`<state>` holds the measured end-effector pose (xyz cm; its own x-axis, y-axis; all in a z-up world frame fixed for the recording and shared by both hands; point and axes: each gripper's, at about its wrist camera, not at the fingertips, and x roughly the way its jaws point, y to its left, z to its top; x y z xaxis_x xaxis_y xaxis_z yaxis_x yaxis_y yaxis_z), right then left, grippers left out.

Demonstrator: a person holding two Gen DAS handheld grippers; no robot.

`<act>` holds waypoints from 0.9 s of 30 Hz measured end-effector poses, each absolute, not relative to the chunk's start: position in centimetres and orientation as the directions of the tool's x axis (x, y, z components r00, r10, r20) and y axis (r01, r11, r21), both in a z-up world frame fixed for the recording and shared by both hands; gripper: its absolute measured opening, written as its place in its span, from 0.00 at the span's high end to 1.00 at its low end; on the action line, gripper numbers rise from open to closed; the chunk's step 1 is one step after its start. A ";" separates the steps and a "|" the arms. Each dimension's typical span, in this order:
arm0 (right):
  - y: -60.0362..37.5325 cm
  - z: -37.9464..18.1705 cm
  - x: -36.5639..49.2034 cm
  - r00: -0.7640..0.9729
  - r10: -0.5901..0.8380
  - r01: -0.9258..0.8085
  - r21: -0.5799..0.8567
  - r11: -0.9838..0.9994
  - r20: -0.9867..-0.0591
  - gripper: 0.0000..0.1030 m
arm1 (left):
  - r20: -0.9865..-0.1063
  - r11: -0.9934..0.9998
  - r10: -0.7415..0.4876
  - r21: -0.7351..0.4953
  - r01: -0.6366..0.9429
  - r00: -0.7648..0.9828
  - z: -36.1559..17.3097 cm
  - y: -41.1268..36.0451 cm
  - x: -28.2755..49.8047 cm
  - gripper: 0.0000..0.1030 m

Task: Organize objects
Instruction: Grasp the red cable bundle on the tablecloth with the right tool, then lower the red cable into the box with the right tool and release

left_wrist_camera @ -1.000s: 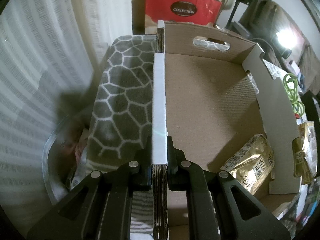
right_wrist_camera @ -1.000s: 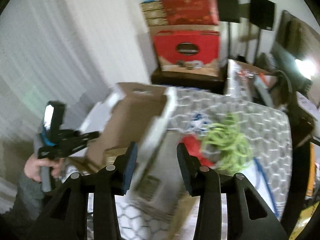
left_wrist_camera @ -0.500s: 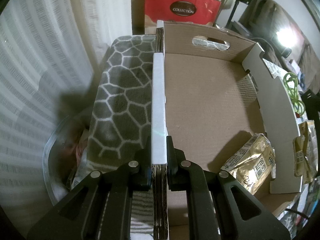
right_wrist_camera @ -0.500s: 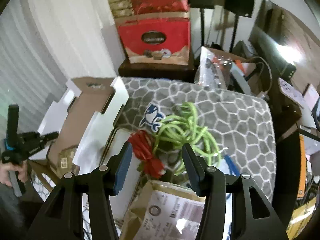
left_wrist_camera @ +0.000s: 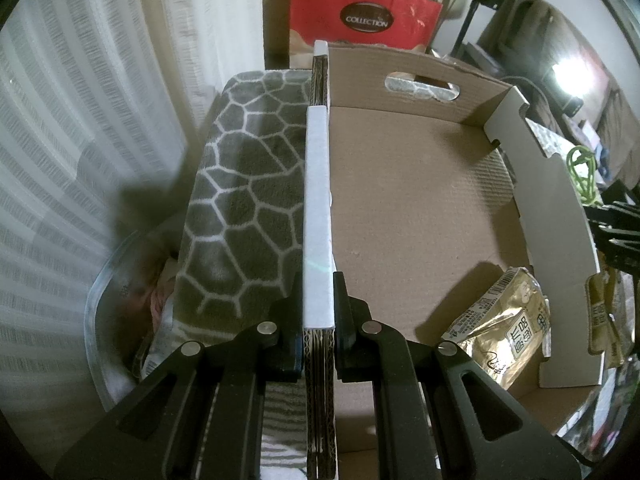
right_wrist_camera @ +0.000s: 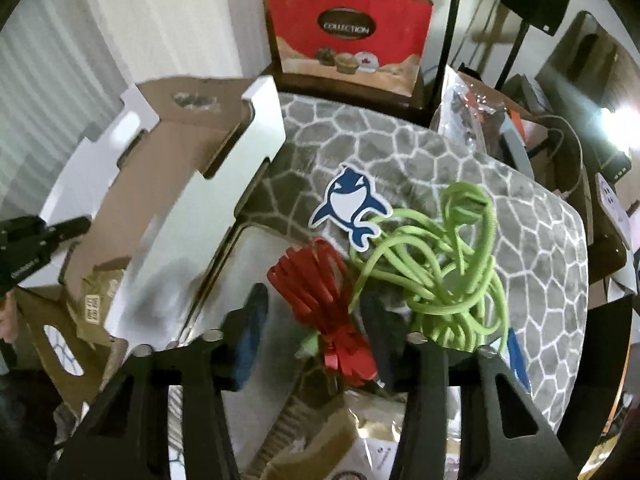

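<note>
My left gripper (left_wrist_camera: 318, 280) is shut on the white-topped side wall (left_wrist_camera: 318, 184) of an open cardboard box (left_wrist_camera: 408, 200). A gold snack packet (left_wrist_camera: 500, 328) lies in the box's near right corner. In the right wrist view the same box (right_wrist_camera: 200, 184) stands at the left. My right gripper (right_wrist_camera: 314, 312) points down over a red ribbon bundle (right_wrist_camera: 316, 280). Its jaws are closing with the bundle between them, and a gap still shows on the left side. A tangled green cord (right_wrist_camera: 452, 264) and an orca sticker (right_wrist_camera: 348, 204) lie just beyond the bundle.
Everything rests on a grey honeycomb blanket (right_wrist_camera: 520, 240). A red gift bag (right_wrist_camera: 348, 36) stands behind it. Another gold packet (left_wrist_camera: 600, 312) sits outside the box's right wall. A brown printed package (right_wrist_camera: 360, 440) lies under my right gripper. White curtains hang at the left.
My right gripper has swung from the box and dropped down over the red ribbon bundle, its jaws now narrower than half a second ago. The left gripper and the box have kept still.
</note>
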<state>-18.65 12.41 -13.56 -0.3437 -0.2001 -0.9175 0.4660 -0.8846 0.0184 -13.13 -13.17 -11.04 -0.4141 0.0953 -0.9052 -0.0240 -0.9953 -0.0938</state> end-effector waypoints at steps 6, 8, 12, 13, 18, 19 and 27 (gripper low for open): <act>12.9 -13.3 -18.5 -0.366 -0.194 0.451 0.009 -0.893 -0.910 0.74 | -0.905 -0.995 0.096 -0.095 -0.024 -0.414 -11.1 -13.2 -13.1 0.90; 13.3 -12.8 -18.3 -0.376 -0.205 0.440 0.020 -0.898 -0.904 0.74 | -0.905 -0.995 0.096 -0.095 -0.024 -0.414 -11.1 -13.2 -13.1 0.90; 14.0 -10.9 -18.0 -0.404 -0.233 0.425 0.043 -0.904 -0.884 0.75 | -0.905 -0.995 0.096 -0.094 -0.024 -0.414 -11.1 -13.2 -13.1 0.90; 14.1 -10.5 -18.0 -0.410 -0.239 0.423 0.048 -0.905 -0.880 0.75 | -0.905 -0.995 0.096 -0.095 -0.023 -0.414 -11.1 -13.2 -13.1 0.90; 14.2 -7.3 -17.0 -0.450 -0.285 0.422 0.079 -0.903 -0.846 0.75 | -0.905 -0.995 0.096 -0.095 -0.024 -0.414 -11.1 -13.2 -13.1 0.90; 14.1 -6.8 -16.9 -0.453 -0.298 0.428 0.088 -0.900 -0.840 0.75 | -0.905 -0.995 0.095 -0.094 -0.024 -0.414 -11.1 -13.2 -13.1 0.91; 10.1 -3.2 -14.4 -0.425 -0.431 0.538 0.160 -0.827 -0.796 0.75 | -0.905 -0.995 0.096 -0.095 -0.023 -0.415 -11.1 -13.3 -13.1 0.91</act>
<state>-14.41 10.10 -3.19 -0.4254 -0.4307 -0.7959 0.5382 -0.8275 0.1601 -13.07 -13.25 -11.13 -0.4147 0.0965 -0.9048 -0.0233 -0.9952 -0.0954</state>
